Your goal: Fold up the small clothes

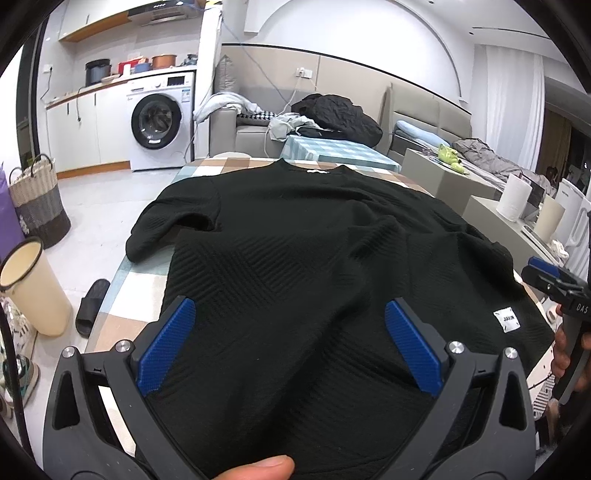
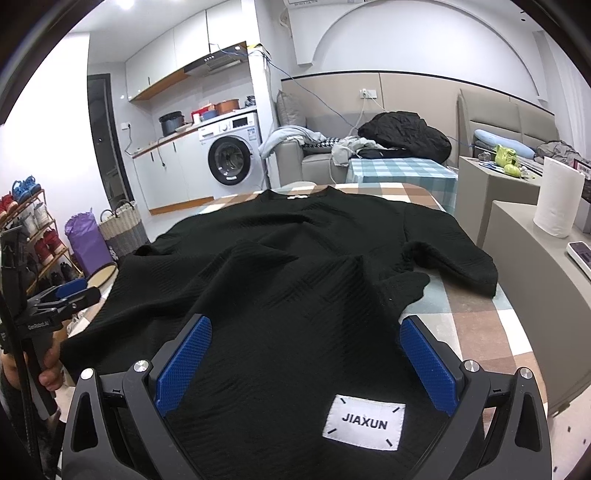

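One black shirt lies spread on the checked table, collar at the far end.
Both the left gripper and right gripper hover with fingers wide apart over its near hem, the right by the white JIAXUN label.

Bright, even indoor light, a ceiling lamp glaring at the top left corner of the right wrist view, strong fisheye bending of walls toward dark rounded corners, black shirt underexposed with faint weave, soft shadows, sharp focus throughout.
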Available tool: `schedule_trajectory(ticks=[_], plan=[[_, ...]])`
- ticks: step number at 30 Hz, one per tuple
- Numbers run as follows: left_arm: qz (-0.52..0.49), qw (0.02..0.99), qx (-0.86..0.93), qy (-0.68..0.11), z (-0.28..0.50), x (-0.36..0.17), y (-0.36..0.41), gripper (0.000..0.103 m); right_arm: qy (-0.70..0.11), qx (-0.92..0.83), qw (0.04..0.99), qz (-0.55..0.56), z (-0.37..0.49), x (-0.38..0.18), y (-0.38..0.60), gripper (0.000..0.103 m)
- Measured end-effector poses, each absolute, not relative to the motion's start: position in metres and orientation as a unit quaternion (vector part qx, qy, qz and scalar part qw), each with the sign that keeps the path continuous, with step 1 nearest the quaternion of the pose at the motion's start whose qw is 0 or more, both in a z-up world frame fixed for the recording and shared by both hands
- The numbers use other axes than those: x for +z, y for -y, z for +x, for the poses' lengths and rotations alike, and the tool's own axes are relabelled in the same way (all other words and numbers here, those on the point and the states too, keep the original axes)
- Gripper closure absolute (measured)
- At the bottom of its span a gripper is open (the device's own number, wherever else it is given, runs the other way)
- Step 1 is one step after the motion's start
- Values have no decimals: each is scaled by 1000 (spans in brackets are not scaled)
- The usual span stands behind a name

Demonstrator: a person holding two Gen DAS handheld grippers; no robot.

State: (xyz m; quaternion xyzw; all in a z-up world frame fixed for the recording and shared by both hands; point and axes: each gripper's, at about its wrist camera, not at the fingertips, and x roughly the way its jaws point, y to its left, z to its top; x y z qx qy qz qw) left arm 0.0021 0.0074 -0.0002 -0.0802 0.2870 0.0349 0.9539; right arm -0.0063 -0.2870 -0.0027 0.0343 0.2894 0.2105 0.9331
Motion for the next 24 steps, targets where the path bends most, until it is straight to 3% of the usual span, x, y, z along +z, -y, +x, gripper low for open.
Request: schedule_trajectory(ticks=[12, 24], plan=[[-103, 946, 63, -301, 17, 12, -28, 1, -305, 185, 934, -11, 11, 4, 284, 0], [-91, 940, 82, -319, 51, 22, -43, 1, -334, 168, 927, 22, 50, 10, 298, 0]])
